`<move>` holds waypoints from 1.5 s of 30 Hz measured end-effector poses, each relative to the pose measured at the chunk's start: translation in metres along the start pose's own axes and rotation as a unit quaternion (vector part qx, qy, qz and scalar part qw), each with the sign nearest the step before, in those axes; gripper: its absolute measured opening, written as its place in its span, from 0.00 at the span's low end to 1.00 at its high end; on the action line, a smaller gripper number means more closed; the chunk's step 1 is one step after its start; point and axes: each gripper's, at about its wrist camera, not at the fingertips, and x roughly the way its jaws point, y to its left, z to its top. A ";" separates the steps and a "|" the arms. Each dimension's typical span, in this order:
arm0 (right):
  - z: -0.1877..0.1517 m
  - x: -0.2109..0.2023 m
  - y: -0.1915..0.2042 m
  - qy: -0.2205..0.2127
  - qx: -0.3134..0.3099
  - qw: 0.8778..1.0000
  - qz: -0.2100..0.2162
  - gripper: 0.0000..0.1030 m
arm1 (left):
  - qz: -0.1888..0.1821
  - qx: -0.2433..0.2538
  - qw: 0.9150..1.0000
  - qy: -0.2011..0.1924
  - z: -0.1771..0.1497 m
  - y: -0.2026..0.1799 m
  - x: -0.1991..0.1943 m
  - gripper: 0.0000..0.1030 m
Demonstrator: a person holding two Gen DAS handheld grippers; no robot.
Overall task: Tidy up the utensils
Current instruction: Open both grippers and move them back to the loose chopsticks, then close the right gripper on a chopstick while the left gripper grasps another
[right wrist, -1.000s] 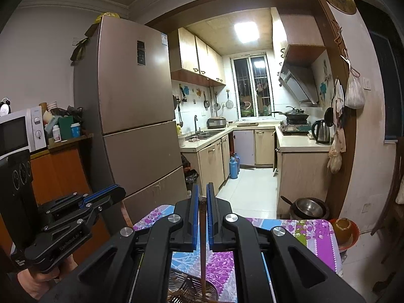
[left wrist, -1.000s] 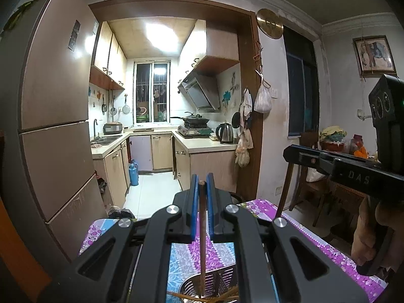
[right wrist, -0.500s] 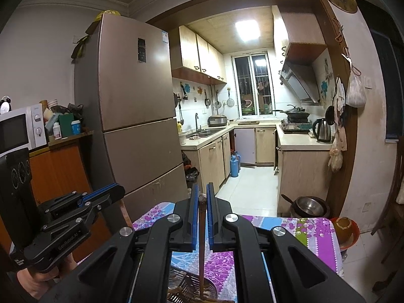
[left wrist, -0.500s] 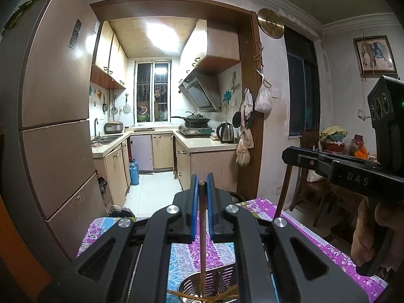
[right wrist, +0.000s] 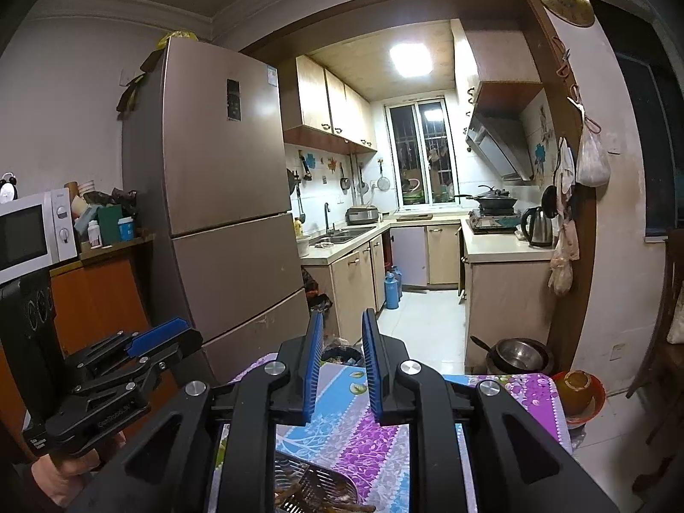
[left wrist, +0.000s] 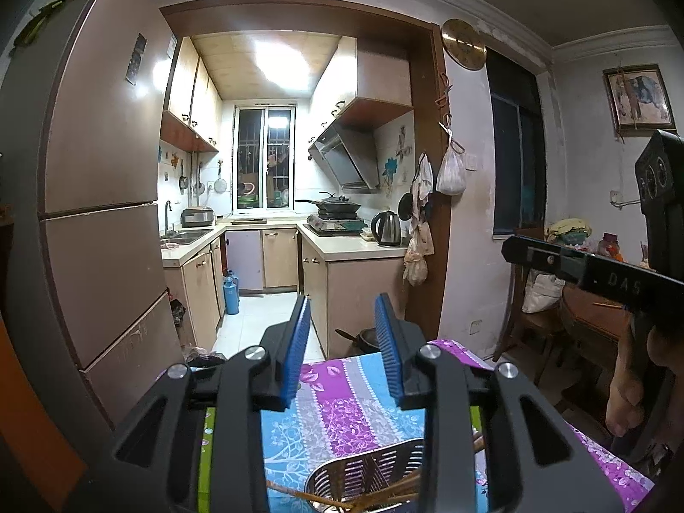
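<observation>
- My left gripper [left wrist: 342, 342] is opening; its blue pads stand apart and nothing is between them.
- My right gripper [right wrist: 340, 355] is opening too, the gap narrower, and it is likewise empty.
- The task's things, thin wooden chopsticks [left wrist: 376, 496], lie in a slotted metal basket [left wrist: 367, 468] low in both views, right under my jaws; from the right I see them as a loose brown heap [right wrist: 299, 493] against the basket's mesh [right wrist: 325, 485].
- The basket sits on a table covered by a flowered cloth [left wrist: 337, 410] in purple and blue.
- I judge the sticks light, stiff and smooth, so they may roll or slide in a pinch; being slender they could twist if caught near one end.
- I would take one across its upper part, pads flat on both sides, clear of the crossing sticks below.
- Both my hands point almost level, tipped slightly down toward the kitchen, side by side above the basket.
- From the left I see the right hand [left wrist: 628, 389] wrapped around its handle; from the right I see the left hand [right wrist: 64, 476] low at the edge of the view.
</observation>
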 end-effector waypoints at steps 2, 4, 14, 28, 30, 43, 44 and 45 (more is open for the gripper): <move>0.000 -0.008 -0.001 -0.002 0.000 1.000 -0.002 0.20 | -0.002 0.002 1.000 -0.002 -0.001 0.001 -0.010 0.29; 0.000 -0.024 0.001 -0.009 -0.005 1.000 -0.004 0.20 | -0.005 0.009 1.000 -0.008 -0.005 0.003 -0.029 0.31; -0.100 -0.154 0.029 -0.010 -0.060 0.998 -0.010 0.42 | 0.019 0.039 0.999 0.013 -0.110 0.030 -0.164 0.52; -0.280 -0.227 0.069 0.085 -0.021 0.995 -0.051 0.43 | 0.012 -0.019 0.988 0.150 -0.267 0.044 -0.230 0.52; -0.294 -0.230 0.073 0.093 -0.022 0.994 -0.059 0.39 | 0.014 -0.023 0.987 0.157 -0.277 0.045 -0.229 0.52; -0.372 -0.207 0.087 0.145 -0.023 0.985 -0.091 0.22 | -0.003 0.000 0.988 0.153 -0.309 0.020 -0.237 0.51; -0.374 -0.205 0.087 0.145 -0.023 0.985 -0.095 0.22 | -0.004 0.002 0.988 0.152 -0.310 0.018 -0.236 0.52; -0.374 -0.203 0.087 0.144 -0.022 0.985 -0.095 0.21 | -0.004 0.003 0.988 0.152 -0.311 0.017 -0.236 0.52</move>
